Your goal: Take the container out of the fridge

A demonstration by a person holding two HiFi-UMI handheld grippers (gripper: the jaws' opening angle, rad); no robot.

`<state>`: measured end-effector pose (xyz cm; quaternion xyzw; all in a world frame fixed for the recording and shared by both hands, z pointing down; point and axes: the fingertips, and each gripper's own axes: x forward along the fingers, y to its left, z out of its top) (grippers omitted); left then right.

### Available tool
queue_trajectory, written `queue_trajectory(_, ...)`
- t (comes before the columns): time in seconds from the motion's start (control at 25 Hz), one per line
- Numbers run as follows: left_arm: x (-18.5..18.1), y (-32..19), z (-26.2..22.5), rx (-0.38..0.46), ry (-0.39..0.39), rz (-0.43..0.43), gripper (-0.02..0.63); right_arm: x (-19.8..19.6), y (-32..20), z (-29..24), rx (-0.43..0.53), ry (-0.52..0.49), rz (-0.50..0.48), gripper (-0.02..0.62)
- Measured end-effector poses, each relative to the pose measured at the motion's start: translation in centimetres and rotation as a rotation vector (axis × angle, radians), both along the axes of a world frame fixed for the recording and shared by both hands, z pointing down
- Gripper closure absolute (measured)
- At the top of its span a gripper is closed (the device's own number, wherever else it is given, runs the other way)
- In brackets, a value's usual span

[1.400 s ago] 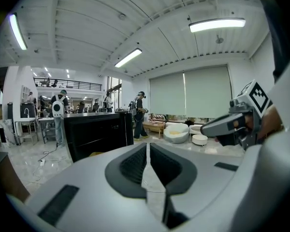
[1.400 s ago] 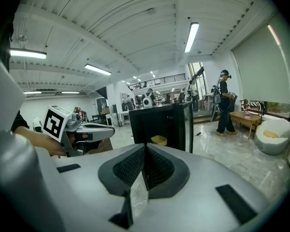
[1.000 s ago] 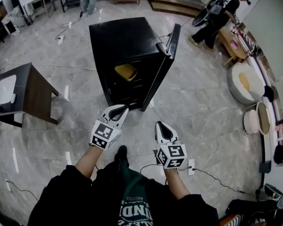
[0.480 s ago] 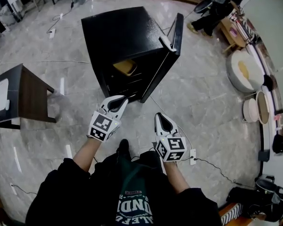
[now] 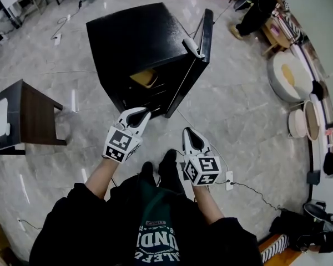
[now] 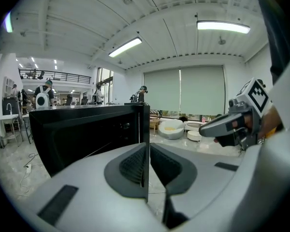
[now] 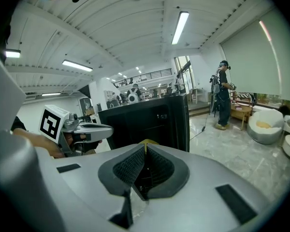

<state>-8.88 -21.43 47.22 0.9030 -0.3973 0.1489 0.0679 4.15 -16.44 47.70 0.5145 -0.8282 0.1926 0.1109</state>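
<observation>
A black fridge (image 5: 136, 40) stands on the marble floor with its door (image 5: 202, 40) swung open to the right. On an upper shelf inside lies the yellow container (image 5: 145, 77). My left gripper (image 5: 146, 113) is shut and empty, its tips just short of the fridge's lower front corner. My right gripper (image 5: 186, 131) hangs beside it, a little further back, also shut and empty. In the left gripper view the shut jaws (image 6: 146, 151) point at the fridge's (image 6: 87, 134) dark front. In the right gripper view a yellow sliver of the container (image 7: 147, 142) peeks over the closed jaws (image 7: 145, 151).
A dark wooden table (image 5: 36, 112) stands at the left. A power strip (image 5: 228, 180) and cables lie on the floor at my right. Round white and tan tubs (image 5: 288, 79) line the right wall. A person (image 5: 258, 10) stands beyond the door.
Both grippers have moved closer to the open fridge and sunk a little. I have stepped forward; a second shoe now shows between the arms. Both jaws stayed shut.
</observation>
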Motion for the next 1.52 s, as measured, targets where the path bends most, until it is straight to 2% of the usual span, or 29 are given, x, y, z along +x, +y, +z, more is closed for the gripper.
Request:
queue_trajectory(0.76,0.2,-3.4,0.8,0.019,-0.049,-0.033,0.584,-1.3,-2.9,-0.3,0.018,-0.009,-0.062,0.558)
queue_trajectory(0.92,0.6,-4.0,1.8,0.004,-0.108,-0.027,0.519,-1.5,-3.1,-0.8,0.027,-0.016,-0.073,0.558)
queue_trajectory(1.24,1.6,-5.0,3.6,-0.01,-0.178,-0.014,0.458,-0.8,-3.0,-0.8,0.028,-0.026,-0.076,0.558)
queue_trajectory(1.52,1.4,-6.7,5.3,-0.011,-0.223,-0.02,0.445,-0.4,-2.7,0.6,0.0,-0.036,-0.073,0.558)
